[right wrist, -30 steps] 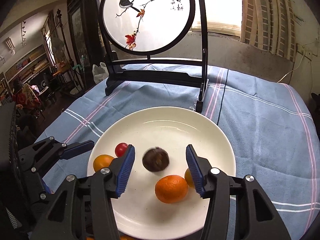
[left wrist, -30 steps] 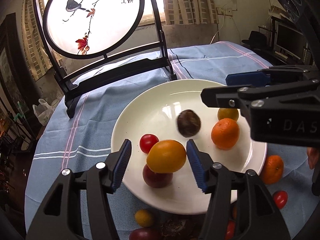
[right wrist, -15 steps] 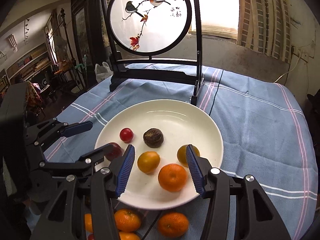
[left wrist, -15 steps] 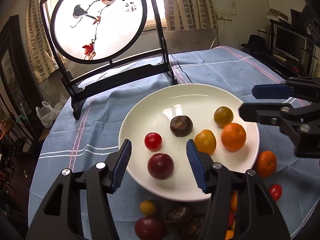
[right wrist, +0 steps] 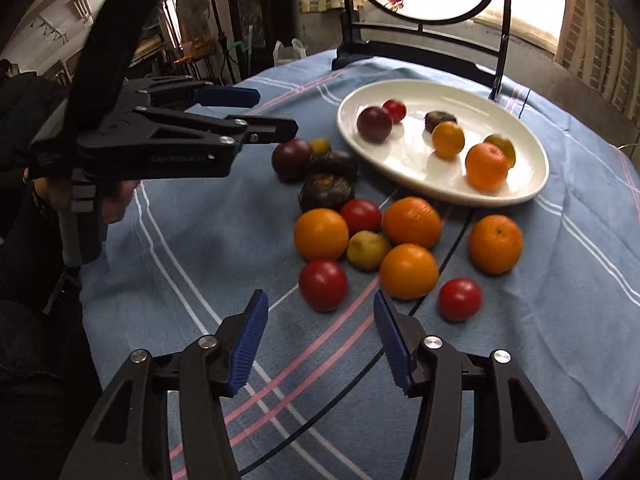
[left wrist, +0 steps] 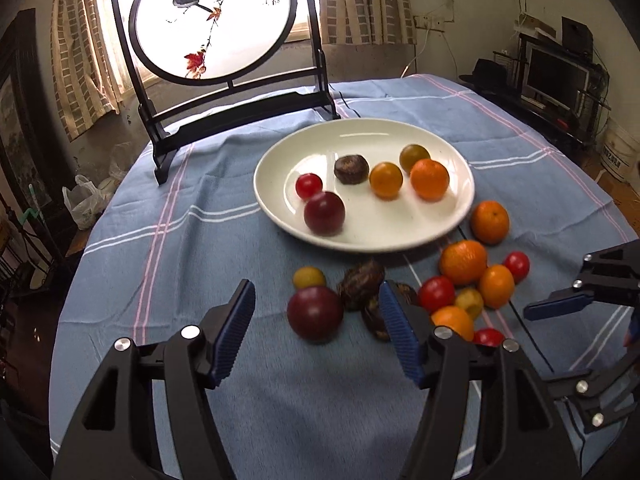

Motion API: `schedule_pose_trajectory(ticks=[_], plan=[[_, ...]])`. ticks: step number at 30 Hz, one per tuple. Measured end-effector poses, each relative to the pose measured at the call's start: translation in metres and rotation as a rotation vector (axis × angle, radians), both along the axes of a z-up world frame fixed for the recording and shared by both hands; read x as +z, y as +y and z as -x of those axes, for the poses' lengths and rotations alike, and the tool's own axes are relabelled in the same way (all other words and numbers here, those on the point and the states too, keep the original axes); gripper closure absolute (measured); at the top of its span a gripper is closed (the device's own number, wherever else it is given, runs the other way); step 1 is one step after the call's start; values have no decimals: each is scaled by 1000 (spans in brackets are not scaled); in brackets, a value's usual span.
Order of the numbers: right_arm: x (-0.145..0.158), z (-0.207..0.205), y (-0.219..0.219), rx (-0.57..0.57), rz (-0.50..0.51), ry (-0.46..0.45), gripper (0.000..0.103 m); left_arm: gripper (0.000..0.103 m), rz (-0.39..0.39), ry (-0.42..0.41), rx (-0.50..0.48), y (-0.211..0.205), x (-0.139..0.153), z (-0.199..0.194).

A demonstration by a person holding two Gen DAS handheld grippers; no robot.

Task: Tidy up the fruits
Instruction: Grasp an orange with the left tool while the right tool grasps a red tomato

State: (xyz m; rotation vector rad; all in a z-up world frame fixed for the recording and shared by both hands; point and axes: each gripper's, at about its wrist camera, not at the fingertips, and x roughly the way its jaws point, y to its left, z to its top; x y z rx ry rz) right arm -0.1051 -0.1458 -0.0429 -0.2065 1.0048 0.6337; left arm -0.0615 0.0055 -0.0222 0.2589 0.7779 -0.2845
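Left gripper (left wrist: 316,334) sits low in its frame, fingers spread wide with nothing between the blue pads, and just beyond them a dark plum (left wrist: 315,312) lies on the blue cloth (left wrist: 192,248). The right finger covers part of a brown wrinkled fruit (left wrist: 376,318), so its shape is hard to read. At the lower right of that view, the other tool is cut off by the frame edge.

Over to the right wrist view: right gripper (right wrist: 320,338) is parted as well, empty, hovering short of a red tomato (right wrist: 323,284) in the loose pile at frame centre. Oranges, tomatoes and a yellowish fruit (right wrist: 367,250) crowd together there, touching.

The white plate (right wrist: 520,196) sits upper right, carrying a plum, a small tomato, a brown fruit, two yellow ones and an orange (right wrist: 486,166); several are motion-smeared. One yellow fruit is half hidden behind that orange.

There is pale lettering on the side of the left tool at the left of this view, too blurred to read. The round bird screen (left wrist: 212,20) at top centre of the left view has small dark characters, also illegible.
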Motion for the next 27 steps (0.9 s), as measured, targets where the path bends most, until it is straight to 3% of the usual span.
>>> schedule_pose_trajectory(ticks=[3,7,11,15,22,27], plan=[[-12,-4,7,-8,16,26,61,40,18,56,-25,1,-9,14],[-22,-9,11,-12,27,31,76,40,66,112,-75,-8,-15,24],[-14,2,1,-4,25,11,77,40,85,164,-138,-30,-25,30],[-5,8,-25,-69,16,-12,77,40,72,197,-182,-52,-39,29],[-6,9,-53,-134,-3,-13,77,61,62,235,-139,-67,-54,11],[-7,7,-53,-118,-16,-15,77,64,54,228,-145,-67,-52,11]])
